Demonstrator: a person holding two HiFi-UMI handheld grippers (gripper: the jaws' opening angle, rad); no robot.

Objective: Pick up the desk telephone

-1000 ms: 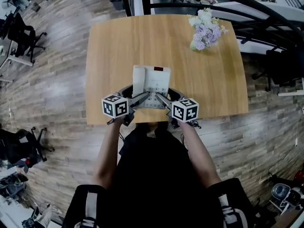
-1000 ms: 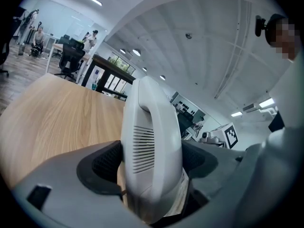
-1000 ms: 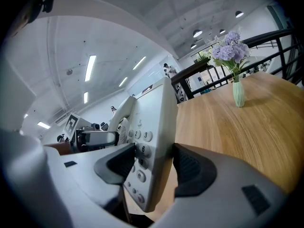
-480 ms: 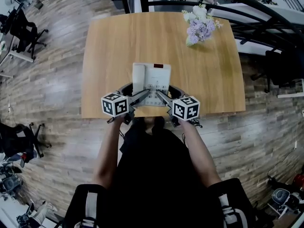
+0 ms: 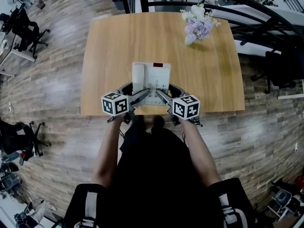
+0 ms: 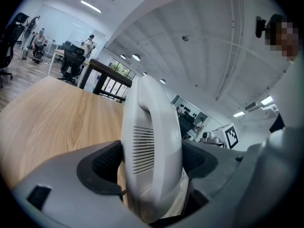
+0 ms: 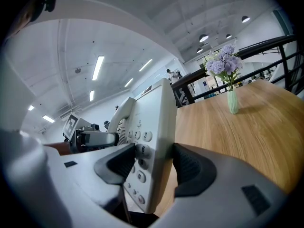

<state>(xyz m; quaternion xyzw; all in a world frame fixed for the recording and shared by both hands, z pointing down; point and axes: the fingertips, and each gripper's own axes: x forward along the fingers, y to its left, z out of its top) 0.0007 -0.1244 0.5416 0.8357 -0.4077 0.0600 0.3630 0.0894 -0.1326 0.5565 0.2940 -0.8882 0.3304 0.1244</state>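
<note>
A white desk telephone (image 5: 152, 82) with its handset on the left side hangs over the near edge of the wooden table (image 5: 109, 46), held from both sides. My left gripper (image 5: 142, 97) is shut on the handset side; in the left gripper view the handset (image 6: 151, 151) fills the gap between the dark pads. My right gripper (image 5: 162, 98) is shut on the keypad side, with one pad over the number keys (image 7: 141, 148) and the other under the base. In the right gripper view the phone (image 7: 152, 141) stands tilted on edge above the tabletop.
A vase of pale purple and white flowers (image 5: 196, 23) stands at the table's far right corner, also seen in the right gripper view as the vase (image 7: 231, 99). Office chairs (image 5: 23, 30) stand on the wood floor to the left. A black railing (image 5: 266, 13) runs behind the table.
The phone, held by both grippers, has come slightly toward me and the table's near edge. Both grippers stay shut on it.
</note>
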